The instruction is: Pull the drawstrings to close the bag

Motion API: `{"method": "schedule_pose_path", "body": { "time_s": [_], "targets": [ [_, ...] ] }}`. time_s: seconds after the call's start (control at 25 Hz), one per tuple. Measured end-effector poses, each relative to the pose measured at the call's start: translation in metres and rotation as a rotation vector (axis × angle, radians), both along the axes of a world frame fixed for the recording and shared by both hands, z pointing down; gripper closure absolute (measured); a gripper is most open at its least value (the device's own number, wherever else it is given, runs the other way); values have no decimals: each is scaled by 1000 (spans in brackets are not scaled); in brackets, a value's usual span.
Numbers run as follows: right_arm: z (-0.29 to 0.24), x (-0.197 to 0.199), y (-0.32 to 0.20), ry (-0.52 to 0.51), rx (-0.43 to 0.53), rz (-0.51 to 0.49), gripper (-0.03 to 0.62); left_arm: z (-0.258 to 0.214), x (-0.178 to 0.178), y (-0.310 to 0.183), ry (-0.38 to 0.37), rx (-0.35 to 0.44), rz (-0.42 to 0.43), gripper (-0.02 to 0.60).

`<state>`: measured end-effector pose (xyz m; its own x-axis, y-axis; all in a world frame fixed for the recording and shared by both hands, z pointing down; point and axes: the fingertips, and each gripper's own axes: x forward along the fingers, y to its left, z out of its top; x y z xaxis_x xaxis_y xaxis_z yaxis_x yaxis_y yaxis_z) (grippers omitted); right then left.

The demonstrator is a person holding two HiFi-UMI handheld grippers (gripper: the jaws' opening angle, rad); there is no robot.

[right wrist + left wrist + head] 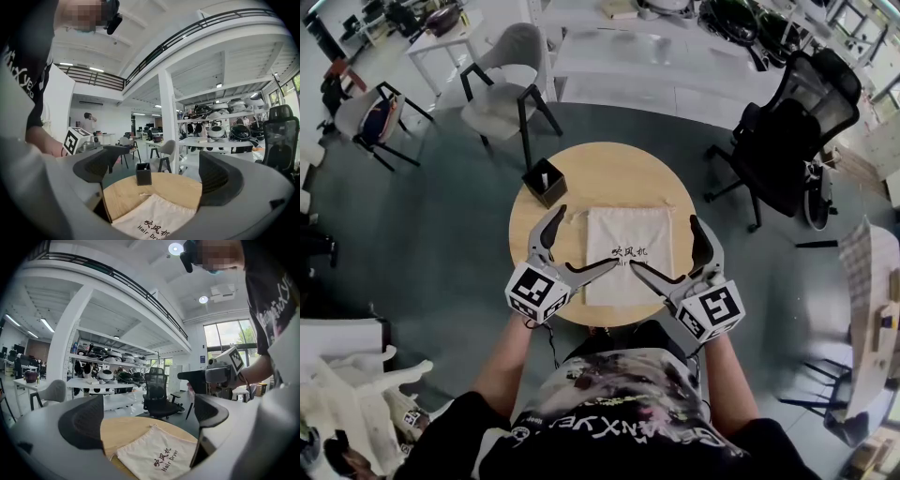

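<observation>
A cream drawstring bag (628,246) printed "Hair Dryer" lies flat on the round wooden table (600,173), its gathered mouth at the far edge. The left gripper (584,242) stands open over the bag's left side, with nothing between its fingers. The right gripper (662,247) stands open over the bag's right side, also empty. From the left gripper view the bag (159,456) shows below the wide-apart jaws, and the right gripper's marker cube (233,361) is opposite. The right gripper view has the bag (157,220) low between its jaws.
A small black box (545,181) stands at the table's far left edge, also seen as the box (143,174). A grey chair (508,80) stands beyond the table at left, a black office chair (794,131) at right. White shelving holds helmets (105,375).
</observation>
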<state>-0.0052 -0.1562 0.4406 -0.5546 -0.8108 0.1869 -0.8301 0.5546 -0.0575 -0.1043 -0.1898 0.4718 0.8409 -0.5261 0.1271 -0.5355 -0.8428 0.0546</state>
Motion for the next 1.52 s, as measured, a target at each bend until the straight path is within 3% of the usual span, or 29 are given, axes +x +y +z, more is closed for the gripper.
{"method": "schedule_pose_path", "body": {
  "time_s": [0.8,1.52],
  "targets": [
    [13,44,-43,-53,-30,-98,10,15,44,-32,-60,-35,-88,-3],
    [31,58,-66,-53,-68,-123,10,34,53,-50,-102,-72,-100,-3]
  ]
}}
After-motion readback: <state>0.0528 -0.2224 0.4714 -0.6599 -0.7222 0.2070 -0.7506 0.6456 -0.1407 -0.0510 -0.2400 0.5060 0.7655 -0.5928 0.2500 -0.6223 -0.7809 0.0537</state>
